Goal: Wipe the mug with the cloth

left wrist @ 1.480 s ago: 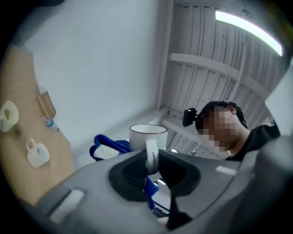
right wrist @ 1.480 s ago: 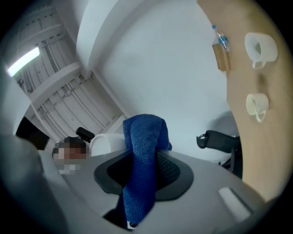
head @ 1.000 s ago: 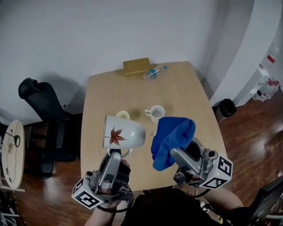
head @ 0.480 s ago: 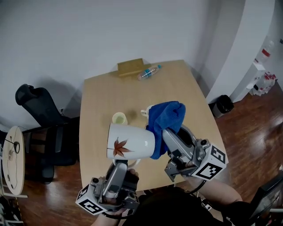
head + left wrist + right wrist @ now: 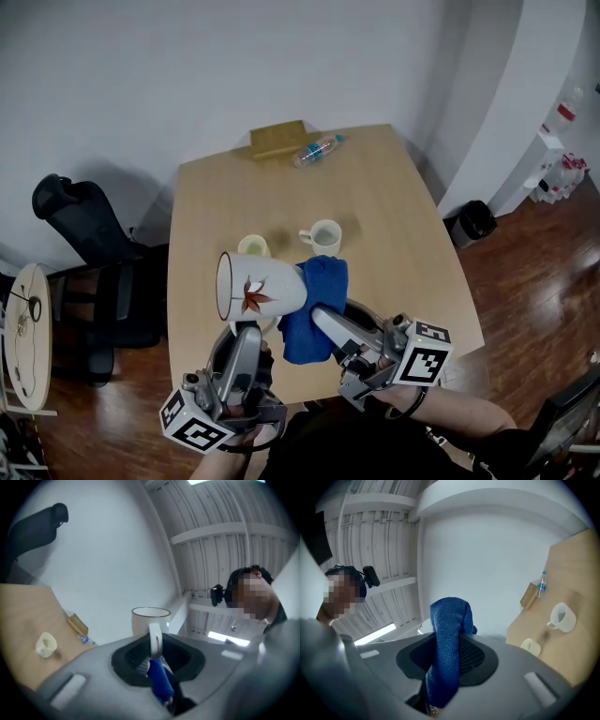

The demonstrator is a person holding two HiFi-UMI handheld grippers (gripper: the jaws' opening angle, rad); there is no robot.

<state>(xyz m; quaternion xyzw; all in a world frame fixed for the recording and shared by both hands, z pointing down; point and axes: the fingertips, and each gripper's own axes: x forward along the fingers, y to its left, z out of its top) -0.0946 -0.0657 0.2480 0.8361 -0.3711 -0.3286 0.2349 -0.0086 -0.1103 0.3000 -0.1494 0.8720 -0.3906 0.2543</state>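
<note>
A white mug [image 5: 261, 285] with a red leaf print hangs on its side above the table's near edge, mouth facing left. My left gripper [image 5: 246, 330] is shut on its handle [image 5: 155, 638], and the mug's rim [image 5: 150, 611] rises beyond the jaws. My right gripper [image 5: 320, 319] is shut on a blue cloth [image 5: 310, 310]. The cloth lies bunched against the mug's base end and its lower right side. In the right gripper view the cloth [image 5: 448, 639] stands up between the jaws and hides the mug.
On the wooden table [image 5: 398, 220] stand a small white cup [image 5: 324, 237] and a pale yellow cup [image 5: 253, 247]. At the far edge lie a water bottle [image 5: 317, 150] and a wooden block [image 5: 277, 139]. A black office chair [image 5: 80, 225] stands left; a black bin [image 5: 476, 223] stands right.
The right gripper has swung the cloth from the right, over the mug, down against its base end. The mug has shifted slightly, still on its side, in the left gripper.
</note>
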